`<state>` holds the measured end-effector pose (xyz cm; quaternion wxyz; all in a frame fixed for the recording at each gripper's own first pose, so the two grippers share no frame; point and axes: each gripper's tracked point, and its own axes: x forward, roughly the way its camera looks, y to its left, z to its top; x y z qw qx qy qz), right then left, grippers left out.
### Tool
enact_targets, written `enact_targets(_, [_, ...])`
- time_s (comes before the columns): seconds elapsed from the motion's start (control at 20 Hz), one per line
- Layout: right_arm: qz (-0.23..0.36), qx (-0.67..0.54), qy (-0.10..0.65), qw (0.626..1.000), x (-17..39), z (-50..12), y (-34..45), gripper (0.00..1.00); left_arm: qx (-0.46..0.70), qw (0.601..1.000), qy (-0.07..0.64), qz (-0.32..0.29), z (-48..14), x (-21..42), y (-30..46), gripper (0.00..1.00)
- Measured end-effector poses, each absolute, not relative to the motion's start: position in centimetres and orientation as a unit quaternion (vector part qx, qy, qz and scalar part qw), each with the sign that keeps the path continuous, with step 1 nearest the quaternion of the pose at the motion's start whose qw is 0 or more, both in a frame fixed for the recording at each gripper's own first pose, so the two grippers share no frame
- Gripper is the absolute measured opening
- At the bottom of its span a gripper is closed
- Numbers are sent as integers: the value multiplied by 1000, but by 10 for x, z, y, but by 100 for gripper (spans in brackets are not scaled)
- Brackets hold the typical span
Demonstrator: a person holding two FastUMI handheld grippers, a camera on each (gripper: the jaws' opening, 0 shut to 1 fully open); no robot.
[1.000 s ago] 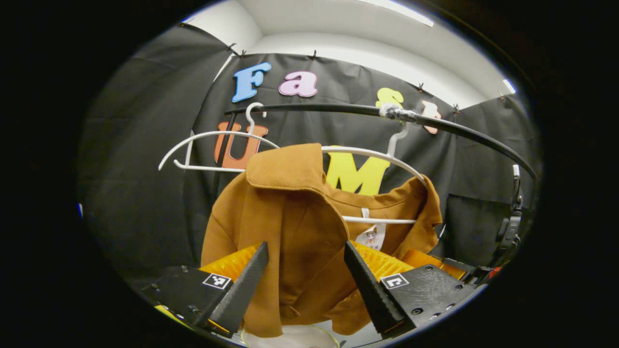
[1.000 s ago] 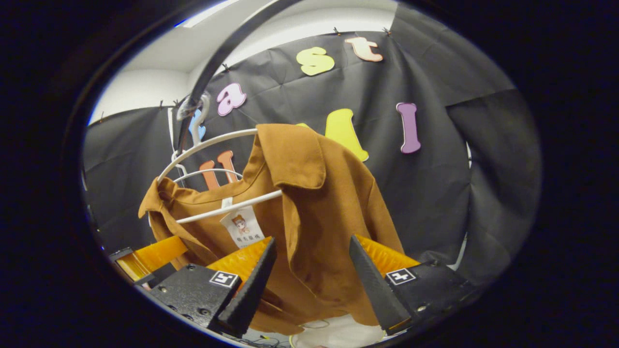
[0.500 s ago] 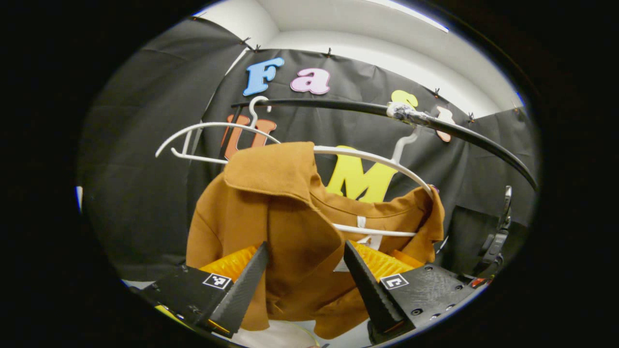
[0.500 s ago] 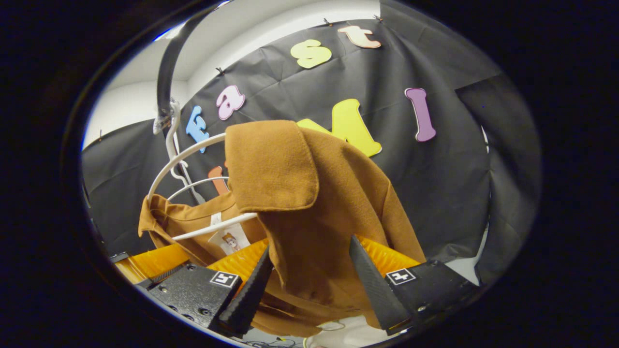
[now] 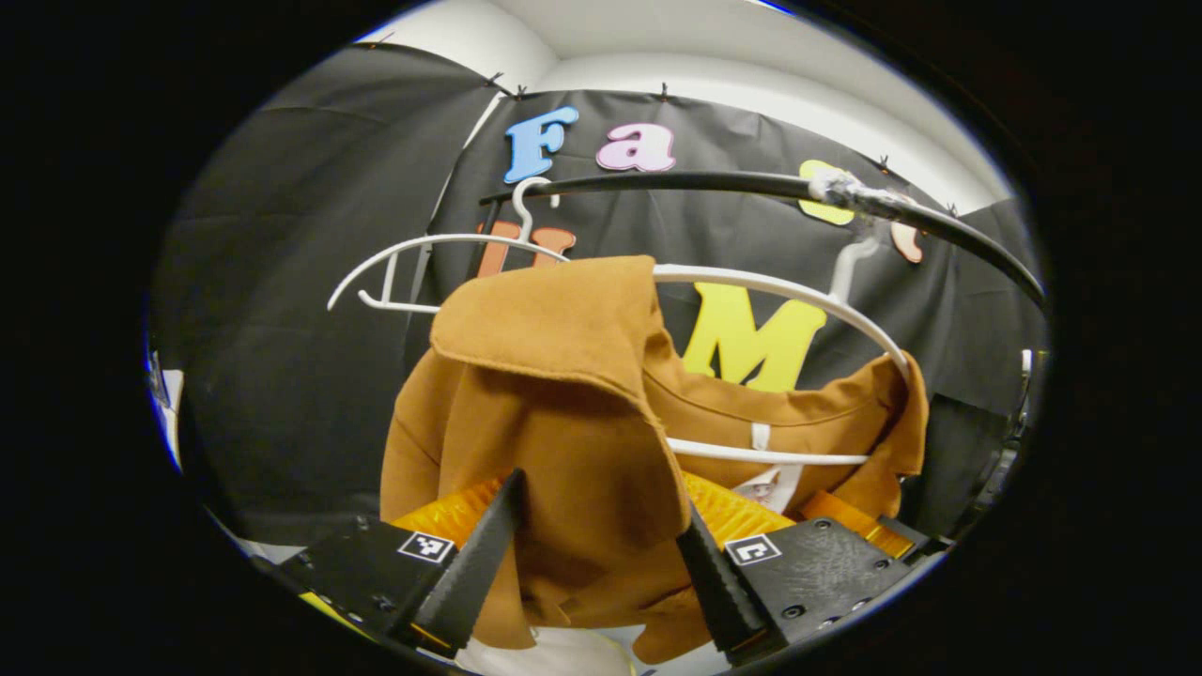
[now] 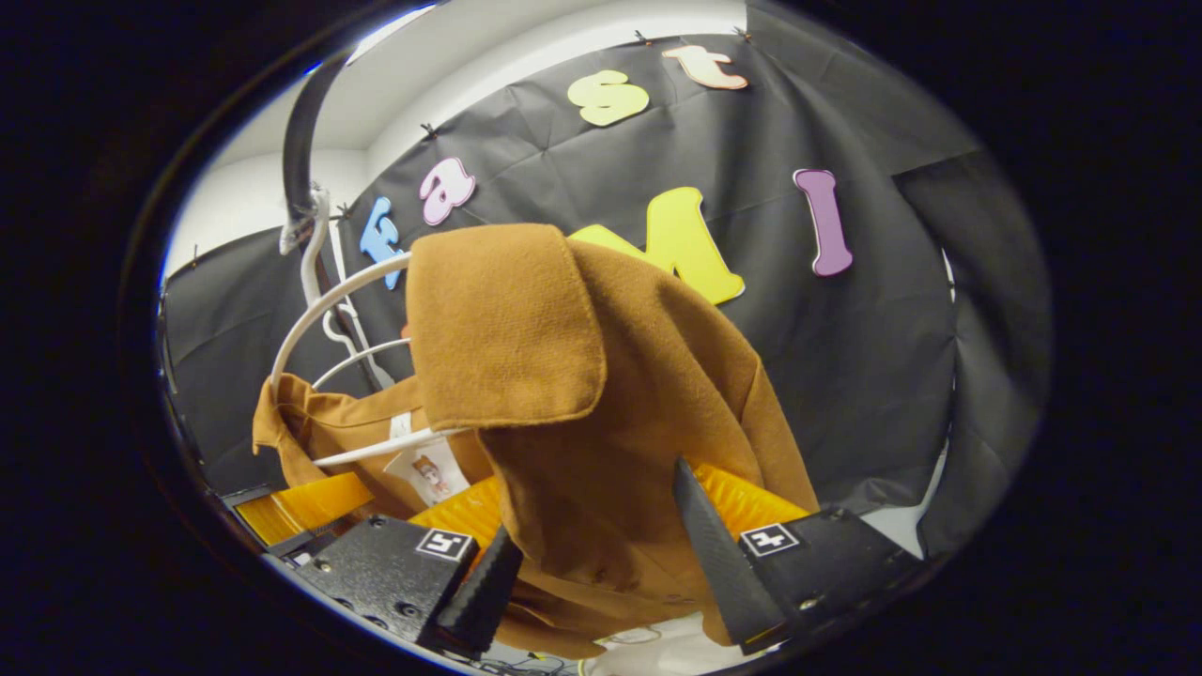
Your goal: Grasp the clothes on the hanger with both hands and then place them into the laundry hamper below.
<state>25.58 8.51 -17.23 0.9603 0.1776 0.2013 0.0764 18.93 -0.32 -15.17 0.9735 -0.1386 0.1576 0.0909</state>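
While both the left claw [image 5: 592, 554] and right claw [image 6: 587, 554] stand open astride the brown jacket [image 5: 563, 422], closing on one thin layer could snag the white hanger [image 5: 751, 291].

The jacket [image 5: 563, 413] covers the near end of its hanger [image 5: 779, 296] in the left gripper view, and its hem runs off the bottom edge. In the right gripper view the collar flap [image 6: 502, 329] hides the hanger's [image 6: 319, 310] right half. The neck tag [image 6: 427, 474] is too small to make out. Cloth hides part of each gripper's fingers, so contact cannot be told.
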Motion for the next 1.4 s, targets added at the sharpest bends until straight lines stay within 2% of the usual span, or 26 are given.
enact_targets(0.1, [75,178,205,959,258,-176,87,82,-133,973,158,103,-155,195,3,65])
enact_targets(0.15, [76,178,207,959,258,-178,87,72,-128,973,160,108,-157,194,6,55])
enact_targets(0.2, [78,179,210,958,258,-179,87,67,-124,972,162,117,-157,192,12,45])
enact_targets(0.25, [73,178,212,958,260,-182,84,55,-124,971,161,123,-157,192,17,35])
enact_targets(0.4, [60,175,209,960,262,-184,73,34,-136,973,155,103,-154,187,15,7])
enact_targets(0.45, [50,172,206,962,261,-185,69,27,-135,974,151,103,-154,185,21,7])
enact_targets(0.5, [38,172,202,963,259,-184,62,24,-136,975,149,97,-152,183,21,2])
enact_targets(0.55, [32,176,198,964,258,-181,57,15,-134,975,147,95,-150,180,21,7])
enact_targets(0.6, [29,180,196,963,256,-181,53,13,-131,976,148,95,-149,177,24,7])
enact_targets(0.65, [25,182,196,963,255,-180,51,9,-129,976,146,92,-147,175,25,2])
enact_targets(0.7, [21,183,194,964,253,-178,47,8,-124,978,146,89,-144,172,25,7])
enact_targets(0.75, [17,183,189,965,251,-176,44,8,-119,979,143,85,-141,168,27,7])
enact_targets(0.8, [10,183,182,966,250,-173,38,8,-115,980,141,82,-139,165,28,2])
enact_targets(0.9, [-7,187,167,968,246,-166,25,7,-119,980,139,77,-135,160,33,2])
enact_targets(0.95, [-12,190,160,969,244,-163,20,7,-124,980,139,75,-133,158,35,7])
enact_targets(1.1, [-15,193,152,969,238,-158,12,7,-133,980,131,72,-120,150,46,7])
enact_targets(1.15, [-18,197,148,969,235,-154,7,7,-134,981,124,71,-112,147,50,2])
enact_targets(1.3, [-22,207,127,970,231,-141,-4,7,-149,980,106,75,-93,146,72,2])
enact_targets(1.35, [-23,210,121,970,233,-136,-9,7,-151,980,103,75,-89,149,79,7])
enact_targets(1.4, [-23,213,112,970,234,-131,-13,7,-150,981,102,74,-86,150,85,7])
